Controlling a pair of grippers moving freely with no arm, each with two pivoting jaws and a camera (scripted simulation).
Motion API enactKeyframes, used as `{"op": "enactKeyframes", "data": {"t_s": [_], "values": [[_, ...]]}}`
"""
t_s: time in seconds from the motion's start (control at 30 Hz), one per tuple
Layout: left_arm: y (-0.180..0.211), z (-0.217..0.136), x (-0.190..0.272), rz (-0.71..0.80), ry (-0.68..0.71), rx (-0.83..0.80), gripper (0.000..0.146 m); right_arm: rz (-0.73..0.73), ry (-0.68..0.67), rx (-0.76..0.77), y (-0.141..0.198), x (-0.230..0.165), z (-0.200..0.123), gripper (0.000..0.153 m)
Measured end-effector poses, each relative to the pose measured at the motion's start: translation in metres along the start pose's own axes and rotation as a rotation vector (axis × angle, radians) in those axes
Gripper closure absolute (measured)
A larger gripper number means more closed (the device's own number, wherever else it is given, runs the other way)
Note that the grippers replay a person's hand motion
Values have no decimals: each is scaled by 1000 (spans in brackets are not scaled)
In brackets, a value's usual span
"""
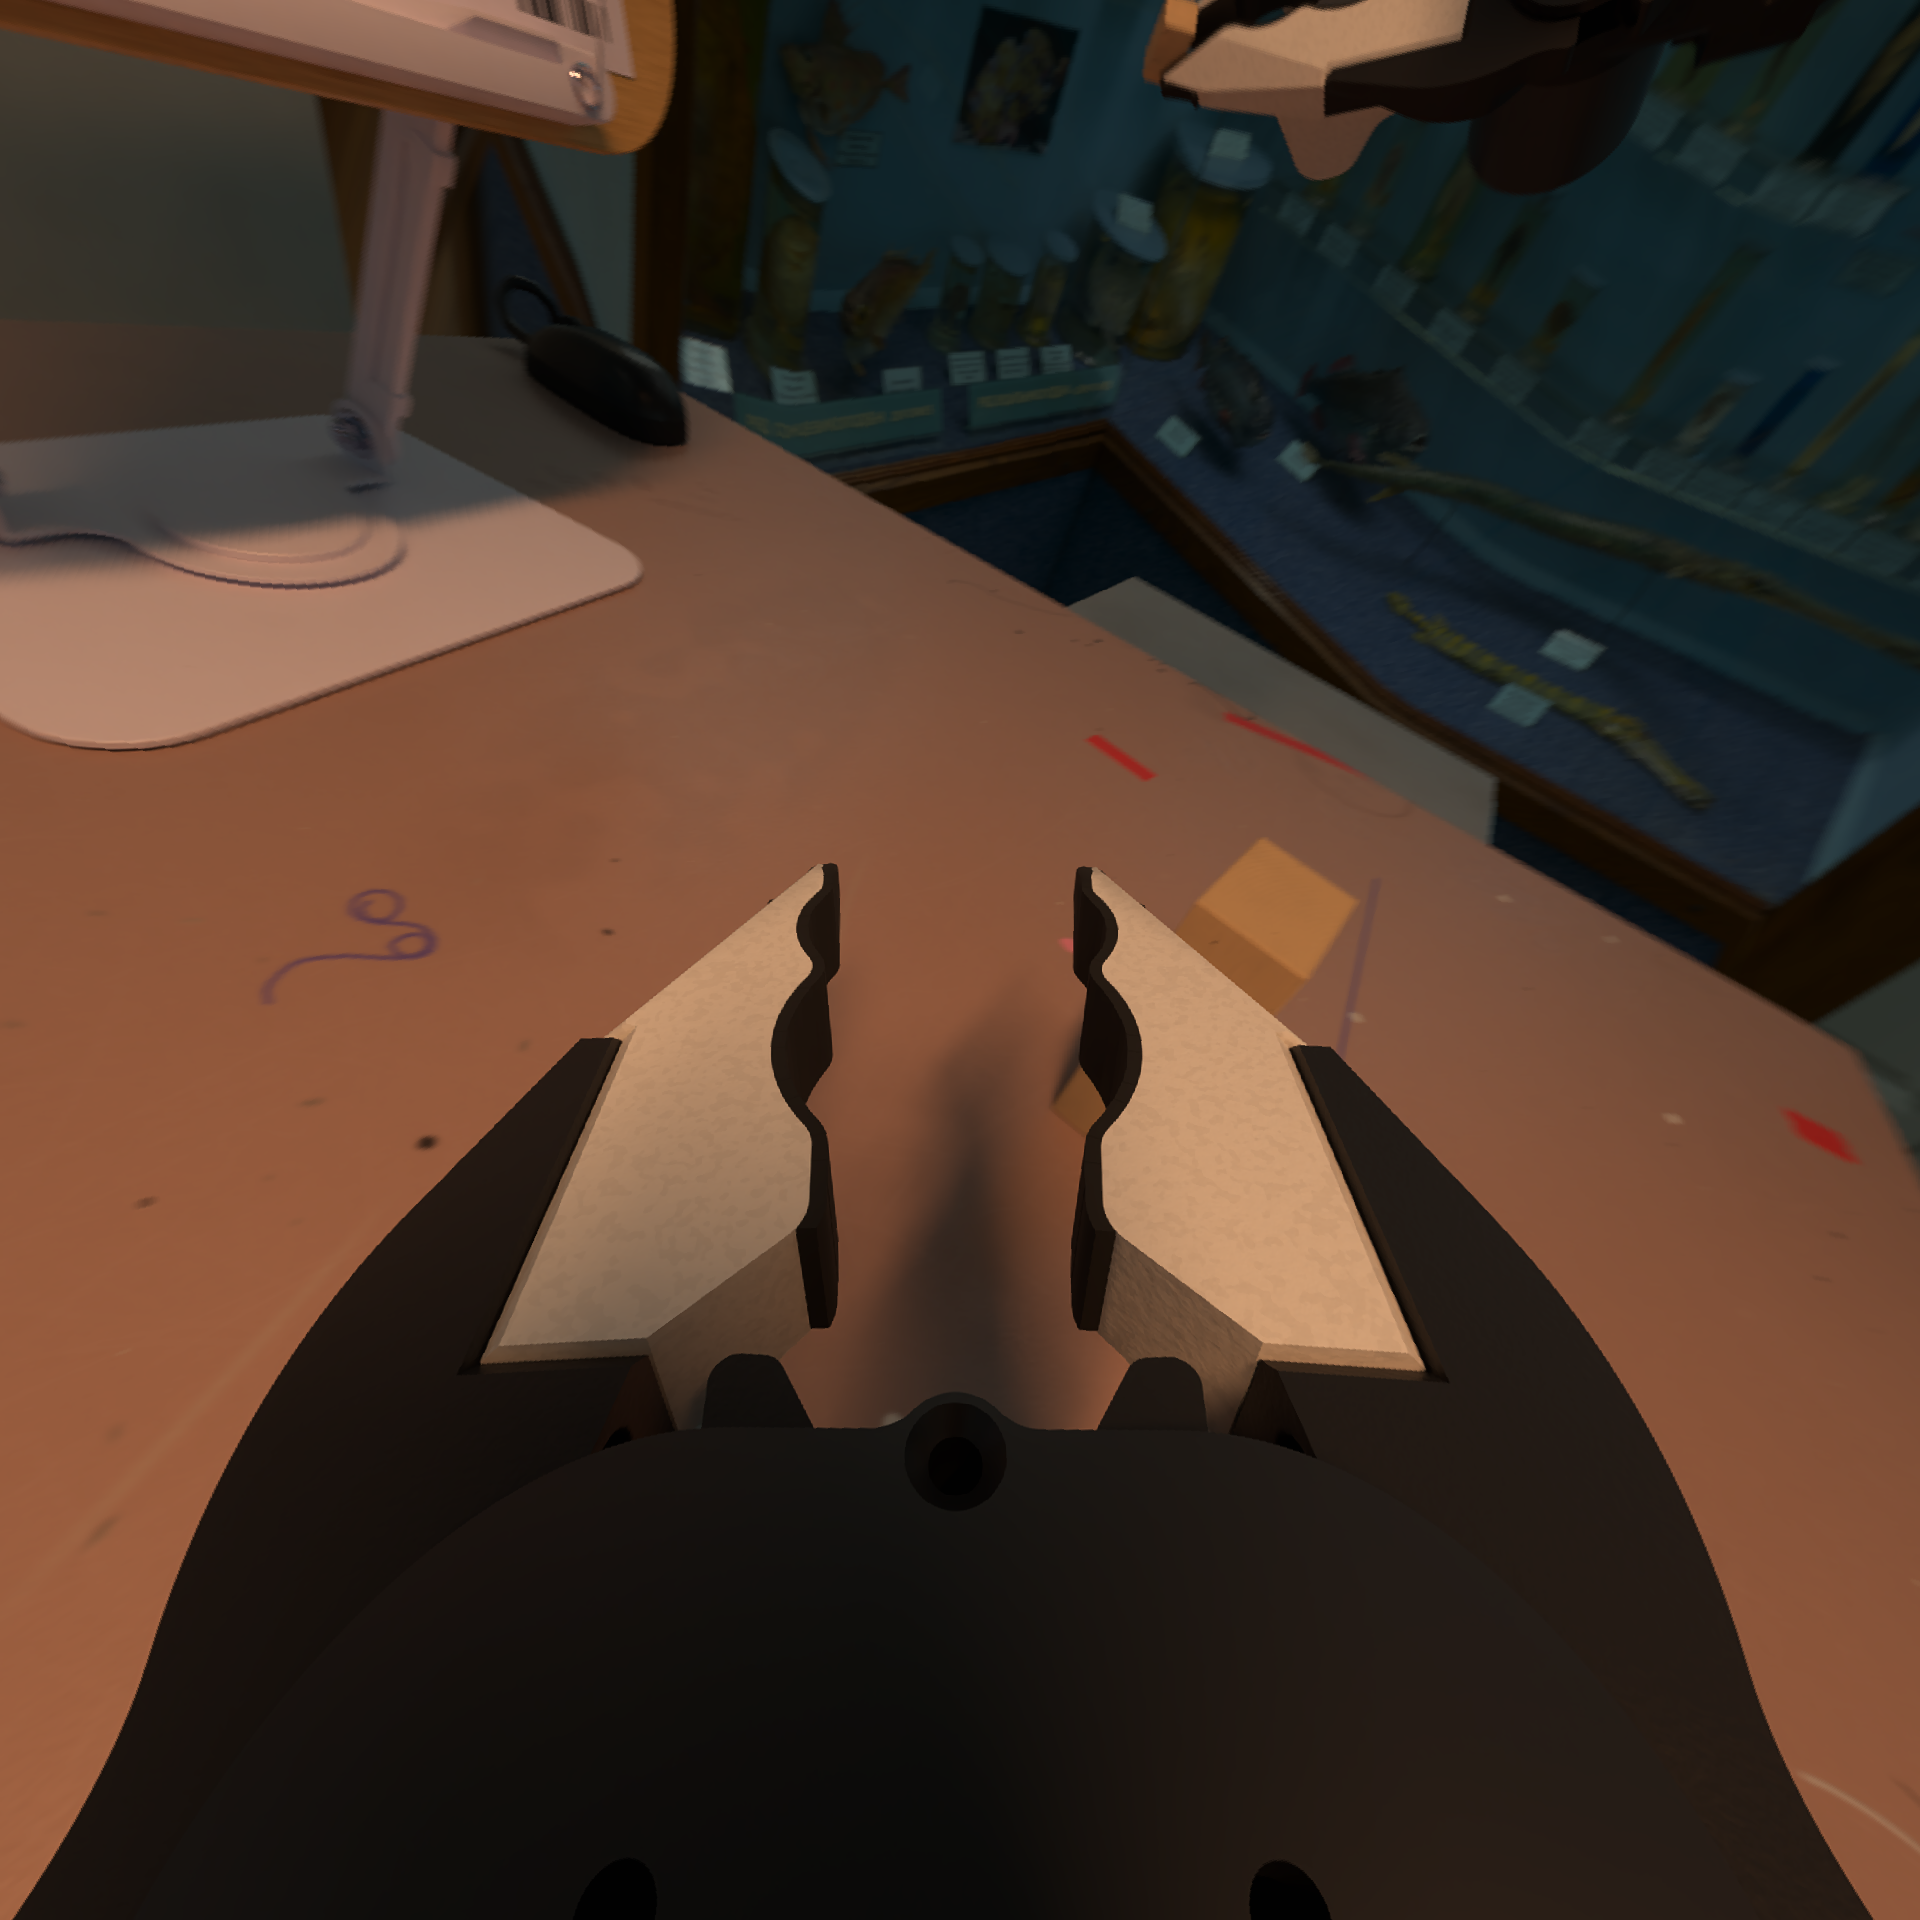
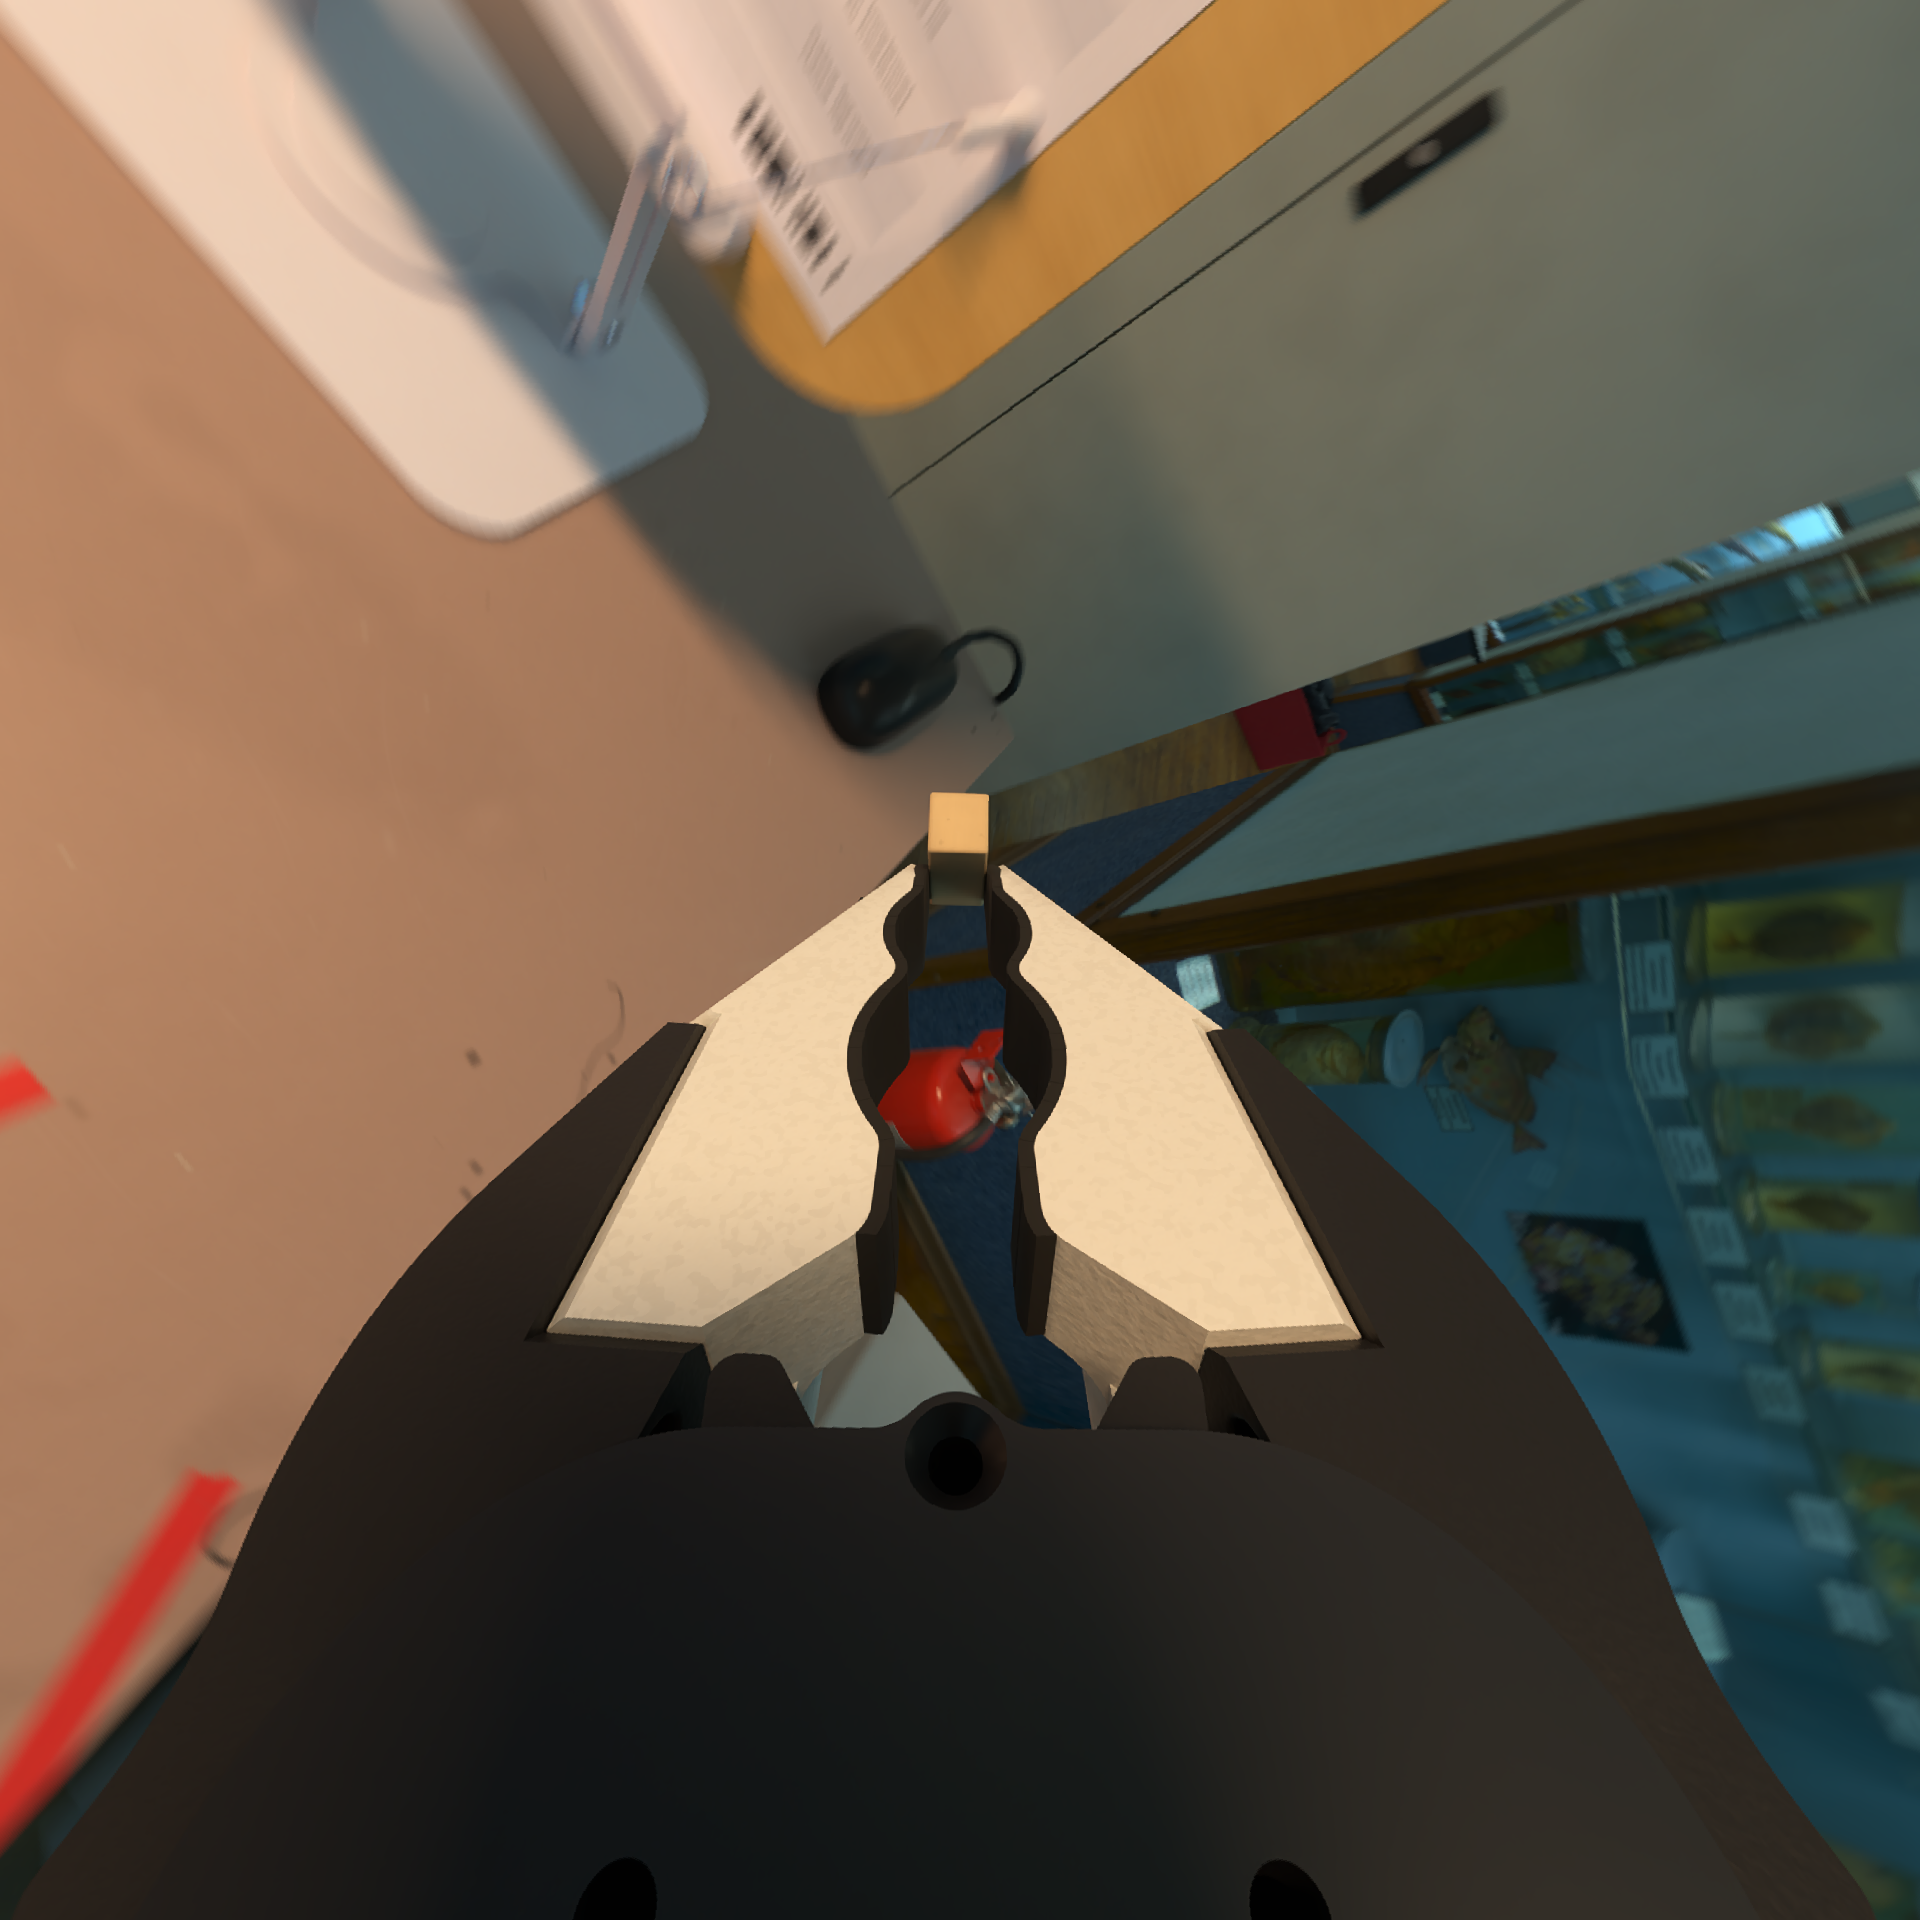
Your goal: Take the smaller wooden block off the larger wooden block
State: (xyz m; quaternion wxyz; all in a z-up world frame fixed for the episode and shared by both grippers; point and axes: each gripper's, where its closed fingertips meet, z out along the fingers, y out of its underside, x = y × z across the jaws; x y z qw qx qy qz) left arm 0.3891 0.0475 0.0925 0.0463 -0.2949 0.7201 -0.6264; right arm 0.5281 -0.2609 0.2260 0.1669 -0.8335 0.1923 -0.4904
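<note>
1. Above the brown worktop (image 1: 727, 727), my left gripper (image 1: 956, 894) hangs with its fingers (image 1: 717, 1091) spread apart and nothing between them.
2. Just past its right-hand finger sits the larger wooden block (image 1: 1273, 920), flat on the worktop and partly hidden behind that finger, with nothing on top of it.
3. My right gripper (image 2: 958, 883) has its fingers (image 2: 1132, 1091) drawn close together, pinching the smaller wooden block (image 2: 958, 826) at the very tips; about half the block sticks out beyond them.
4. Only the left wrist view shows the larger block. It also catches the right gripper (image 1: 1340, 73) high in the top right corner, well clear of the worktop, with a sliver of the small block (image 1: 1174, 42) at its end.
5. Only the right wrist view shows the grip itself. Through the round gap in its fingers I see a red object (image 2: 935, 1091) far below; I cannot tell what it is.
6. Both views take in the white monitor stand (image 1: 312, 561) and the black mouse (image 1: 613, 390) at the worktop's far edge, with blue display cases (image 1: 1455, 416) beyond.
</note>
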Motion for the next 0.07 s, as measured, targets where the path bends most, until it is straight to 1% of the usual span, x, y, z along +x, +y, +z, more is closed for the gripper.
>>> {"op": "enactKeyframes", "data": {"t_s": [0.07], "values": [[3, 0, -10, 37, -58, -10, 100, -125, -51, -58, 18, -5, 16, 142]]}}
